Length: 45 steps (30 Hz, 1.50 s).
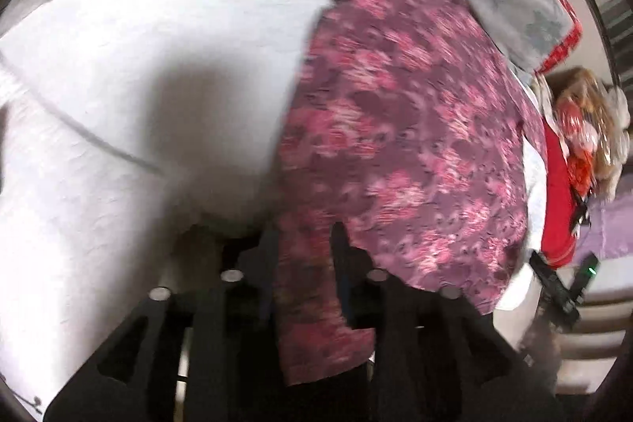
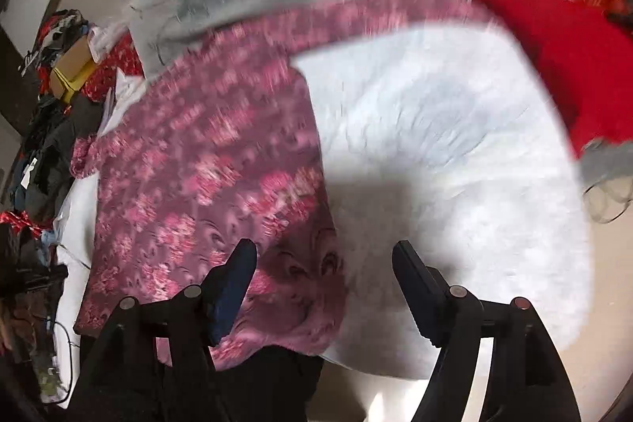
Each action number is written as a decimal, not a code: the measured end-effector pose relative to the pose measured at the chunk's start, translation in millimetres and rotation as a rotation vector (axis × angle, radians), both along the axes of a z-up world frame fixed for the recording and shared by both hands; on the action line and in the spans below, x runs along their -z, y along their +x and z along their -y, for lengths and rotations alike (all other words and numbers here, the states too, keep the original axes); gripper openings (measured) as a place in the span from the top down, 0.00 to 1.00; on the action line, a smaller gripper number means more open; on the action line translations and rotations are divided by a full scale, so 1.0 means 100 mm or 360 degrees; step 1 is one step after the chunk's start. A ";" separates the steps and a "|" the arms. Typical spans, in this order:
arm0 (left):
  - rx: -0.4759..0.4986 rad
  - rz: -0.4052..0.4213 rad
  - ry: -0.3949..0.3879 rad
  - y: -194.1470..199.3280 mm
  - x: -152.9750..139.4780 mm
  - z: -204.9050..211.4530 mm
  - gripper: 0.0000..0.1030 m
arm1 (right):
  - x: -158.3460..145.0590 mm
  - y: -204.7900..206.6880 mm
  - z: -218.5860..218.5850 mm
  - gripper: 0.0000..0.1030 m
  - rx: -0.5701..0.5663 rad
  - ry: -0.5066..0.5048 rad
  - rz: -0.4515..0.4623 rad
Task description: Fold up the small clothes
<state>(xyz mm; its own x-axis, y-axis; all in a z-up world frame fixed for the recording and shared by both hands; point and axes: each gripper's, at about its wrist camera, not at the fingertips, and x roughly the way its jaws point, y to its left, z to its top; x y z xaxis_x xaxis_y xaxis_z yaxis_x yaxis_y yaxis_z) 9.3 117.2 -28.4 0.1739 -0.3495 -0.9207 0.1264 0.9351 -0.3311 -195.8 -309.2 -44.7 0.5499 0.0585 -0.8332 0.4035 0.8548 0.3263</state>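
My left tongs pinch the pink floral garment's hem; right tongs gape wide, holding nothing. Everything's blurry.

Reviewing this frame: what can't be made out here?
Whether the left gripper pinches the pink floral garment: left wrist view, cloth drapes over the jaws.
Garment's shape and print detail: both views, motion blur.
Dark clutter pile: right wrist view, small, squeezed at the left rim.
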 end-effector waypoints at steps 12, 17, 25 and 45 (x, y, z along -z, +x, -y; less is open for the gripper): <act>0.0226 -0.0083 0.0347 0.01 0.48 0.61 0.73 | -0.33 -0.47 0.09 0.99 -0.0112 0.0297 0.0252; 0.0223 -0.0093 0.0298 0.07 0.40 0.56 0.73 | 0.12 -0.49 0.15 1.00 -0.0006 0.0106 -0.0202; 0.0133 0.0309 0.0201 0.53 -0.13 0.91 0.33 | -0.44 0.11 0.16 0.71 -0.0035 0.0111 0.0258; 0.0268 0.0298 0.0446 0.74 0.48 1.31 0.20 | 0.59 0.60 3.06 0.31 0.1383 0.0915 0.0473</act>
